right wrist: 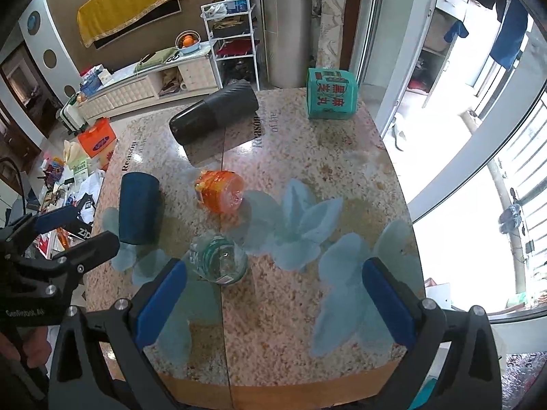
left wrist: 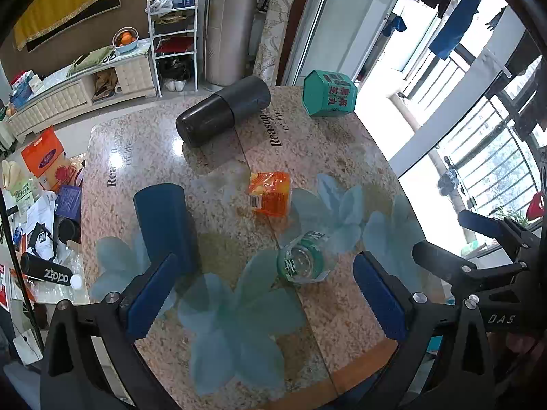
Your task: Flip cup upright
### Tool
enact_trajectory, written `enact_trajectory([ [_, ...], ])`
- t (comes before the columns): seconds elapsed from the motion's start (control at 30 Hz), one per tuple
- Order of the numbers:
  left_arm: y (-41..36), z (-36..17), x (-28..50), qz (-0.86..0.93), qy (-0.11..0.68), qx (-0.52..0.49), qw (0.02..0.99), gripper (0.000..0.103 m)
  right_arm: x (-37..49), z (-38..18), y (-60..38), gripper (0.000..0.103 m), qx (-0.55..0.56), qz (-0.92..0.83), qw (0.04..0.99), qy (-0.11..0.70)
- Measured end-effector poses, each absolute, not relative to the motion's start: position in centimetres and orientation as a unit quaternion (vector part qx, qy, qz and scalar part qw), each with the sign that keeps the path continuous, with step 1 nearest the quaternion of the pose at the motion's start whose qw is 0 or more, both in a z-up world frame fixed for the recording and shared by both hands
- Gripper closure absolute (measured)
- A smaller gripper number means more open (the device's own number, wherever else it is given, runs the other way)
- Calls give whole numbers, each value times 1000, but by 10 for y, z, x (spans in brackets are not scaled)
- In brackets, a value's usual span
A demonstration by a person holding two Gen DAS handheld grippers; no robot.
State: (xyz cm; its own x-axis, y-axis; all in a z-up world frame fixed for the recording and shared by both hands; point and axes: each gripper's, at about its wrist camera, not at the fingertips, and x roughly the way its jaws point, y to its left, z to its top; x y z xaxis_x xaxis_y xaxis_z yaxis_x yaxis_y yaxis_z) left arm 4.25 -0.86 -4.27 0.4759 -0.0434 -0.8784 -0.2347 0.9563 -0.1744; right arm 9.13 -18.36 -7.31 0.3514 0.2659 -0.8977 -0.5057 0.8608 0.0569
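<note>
A dark blue cup (left wrist: 164, 222) stands upside down on the left of the table; it also shows in the right wrist view (right wrist: 138, 208). My left gripper (left wrist: 266, 300) is open and empty above the table's near edge, its left finger (left wrist: 152, 295) close to the cup's base. My right gripper (right wrist: 275, 300) is open and empty, hovering to the right of the left one. The left gripper shows at the left of the right wrist view (right wrist: 61, 239).
A clear glass cup with green print (left wrist: 302, 259) (right wrist: 218, 259) sits near the front. An orange snack packet (left wrist: 270, 193), a black cylinder lying on its side (left wrist: 222, 111) and a green hexagonal box (left wrist: 328, 94) are farther back. The table's glass top (left wrist: 335, 171) has floral print.
</note>
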Motion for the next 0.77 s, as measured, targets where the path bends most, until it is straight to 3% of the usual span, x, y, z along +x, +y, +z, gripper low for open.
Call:
enact_trajectory([
  [0.77, -10, -43, 38, 47, 511, -132, 848, 0, 82, -70, -183, 0, -106, 238, 814, 520],
])
